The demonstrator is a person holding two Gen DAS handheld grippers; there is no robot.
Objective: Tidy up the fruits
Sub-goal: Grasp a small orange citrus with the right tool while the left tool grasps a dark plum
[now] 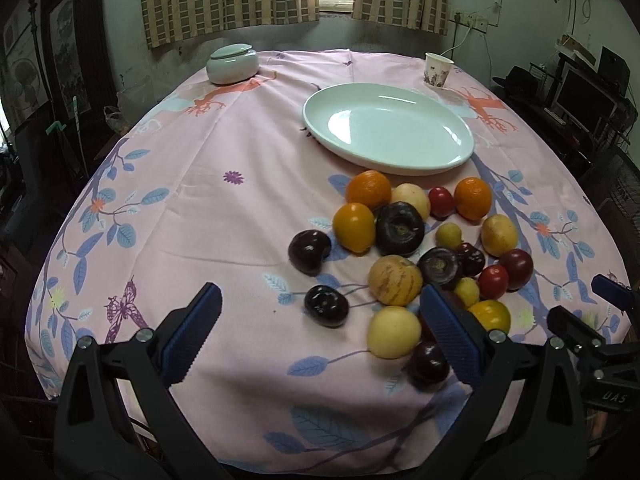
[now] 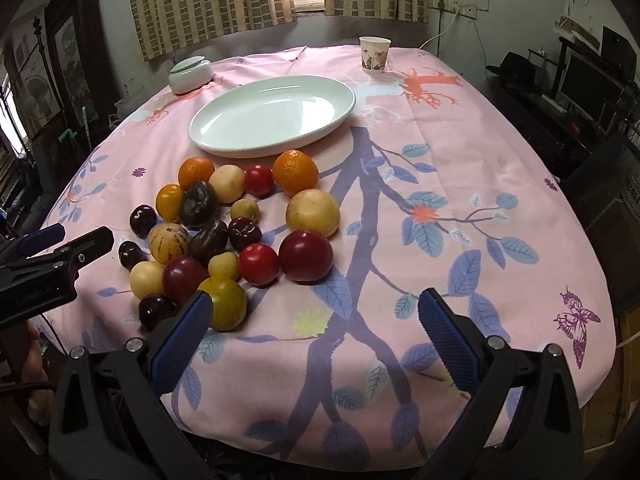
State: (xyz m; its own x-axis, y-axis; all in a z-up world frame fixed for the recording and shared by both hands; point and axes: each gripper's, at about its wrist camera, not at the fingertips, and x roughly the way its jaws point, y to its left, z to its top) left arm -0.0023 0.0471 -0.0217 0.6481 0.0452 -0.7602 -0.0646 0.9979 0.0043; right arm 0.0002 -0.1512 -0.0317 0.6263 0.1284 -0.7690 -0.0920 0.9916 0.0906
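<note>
A pile of several fruits (image 1: pixel 408 248) lies on the pink tablecloth: oranges, yellow, red and dark purple ones; it also shows in the right wrist view (image 2: pixel 224 236). An empty white oval plate (image 1: pixel 388 128) sits just behind the pile, also seen in the right wrist view (image 2: pixel 276 114). My left gripper (image 1: pixel 320 336) is open and empty above the near edge, left of the pile, its right finger over the nearest fruits. My right gripper (image 2: pixel 316 340) is open and empty, right of the pile near the front edge.
A lidded white jar (image 1: pixel 233 63) stands at the far left and a paper cup (image 1: pixel 438 70) at the far right. The table (image 2: pixel 480 160) drops off at the front and sides. Shelves with monitors (image 2: pixel 588 84) stand to the right.
</note>
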